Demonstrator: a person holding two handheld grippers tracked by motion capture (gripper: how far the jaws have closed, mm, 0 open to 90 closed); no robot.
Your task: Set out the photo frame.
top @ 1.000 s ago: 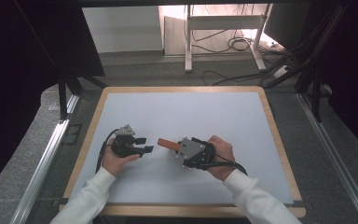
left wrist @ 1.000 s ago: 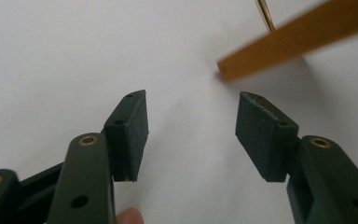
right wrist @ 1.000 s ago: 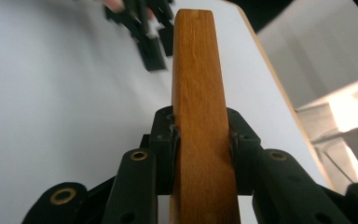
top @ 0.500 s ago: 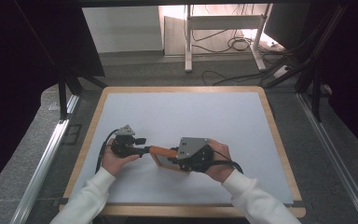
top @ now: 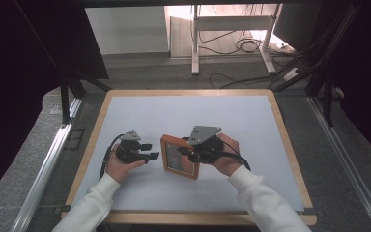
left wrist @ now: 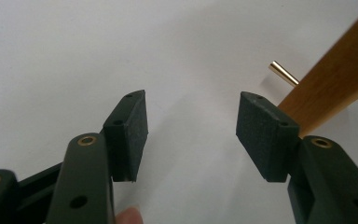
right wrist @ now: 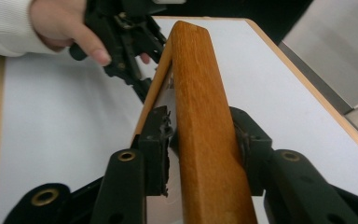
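Gripped from the right, a wooden picture frame (top: 179,157) sits between the jaws of the right gripper (top: 186,152); in the right gripper view the frame's wooden edge (right wrist: 200,126) fills the gap between the pads, which have just been opening and now look slack against the wood, the left pad seeming a little off it. Whether they still press I cannot tell. The left gripper (top: 150,151) stands with its jaws apart and nothing between them, its tips just beside the frame's left edge; in its own view a slanted wooden edge (left wrist: 335,88) and a small brass pin (left wrist: 283,73) lie beyond the right pad.

A white mat (top: 183,116) covers a table with a pale wooden rim (top: 92,145). Around it lie grey floor, a metal rail on the left, dark curtains on both sides, and at the back a white stand with loose cables.

Both forearms, in white sleeves, come in from the near edge, and the grippers point at each other across the frame. The frame leans tilted on the mat near the front middle.

Counted: two grippers, two hands, one frame.
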